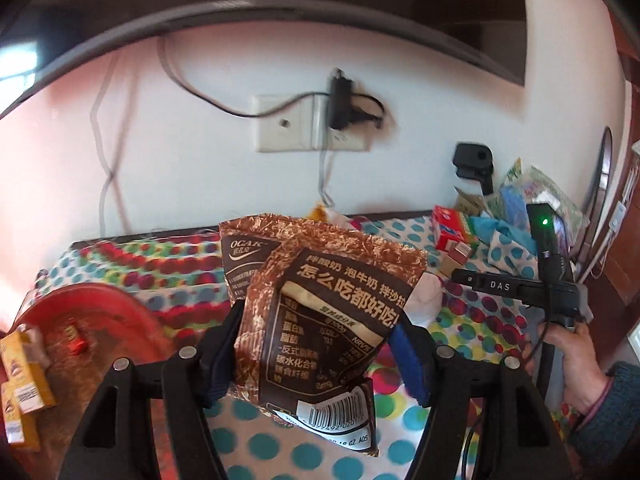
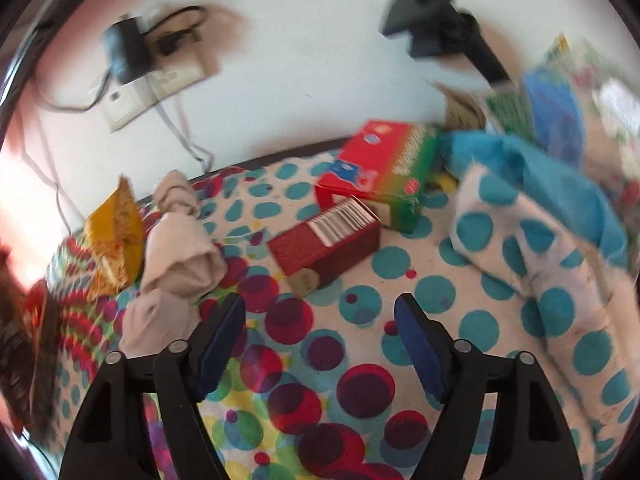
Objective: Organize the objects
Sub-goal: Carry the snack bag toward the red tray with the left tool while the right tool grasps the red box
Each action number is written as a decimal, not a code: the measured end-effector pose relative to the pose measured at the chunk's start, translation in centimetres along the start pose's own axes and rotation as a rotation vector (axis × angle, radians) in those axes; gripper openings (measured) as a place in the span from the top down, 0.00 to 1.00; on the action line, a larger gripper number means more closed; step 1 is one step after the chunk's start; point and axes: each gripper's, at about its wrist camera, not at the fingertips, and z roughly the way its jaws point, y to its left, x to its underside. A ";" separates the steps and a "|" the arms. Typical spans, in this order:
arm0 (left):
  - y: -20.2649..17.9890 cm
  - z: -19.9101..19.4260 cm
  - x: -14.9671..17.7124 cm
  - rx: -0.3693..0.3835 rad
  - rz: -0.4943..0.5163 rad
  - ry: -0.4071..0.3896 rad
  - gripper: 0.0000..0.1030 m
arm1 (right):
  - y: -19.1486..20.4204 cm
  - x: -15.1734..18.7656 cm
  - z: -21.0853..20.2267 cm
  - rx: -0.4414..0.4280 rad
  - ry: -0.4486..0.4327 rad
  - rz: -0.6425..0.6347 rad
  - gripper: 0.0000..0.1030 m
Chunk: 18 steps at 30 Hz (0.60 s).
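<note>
Your left gripper (image 1: 316,344) clamps a crinkled brown snack bag (image 1: 320,312) — barcode lowermost, centre frame; right gripper (image 2: 320,344) gapes, empty.

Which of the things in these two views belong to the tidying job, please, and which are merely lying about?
Belonging to the job:
- crinkled brown foil snack bag, clamped in the left gripper
- dark red cardboard box
- red and green carton
- beige rolled socks
- right gripper, open and empty

Just lying about:
- white wall socket plate
- black plug adapter
- spotted tablecloth
</note>
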 end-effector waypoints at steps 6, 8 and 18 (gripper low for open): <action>5.0 -4.2 0.9 -0.131 -0.053 -0.042 0.33 | 1.8 -2.2 1.9 0.102 0.007 0.043 0.30; 6.7 -4.9 1.3 -0.166 -0.082 -0.041 0.33 | 2.6 -2.6 3.0 0.149 0.029 0.026 0.30; 12.7 -7.0 3.5 -0.239 -0.216 -0.052 0.33 | 3.1 -0.4 1.1 0.120 -0.028 -0.046 0.74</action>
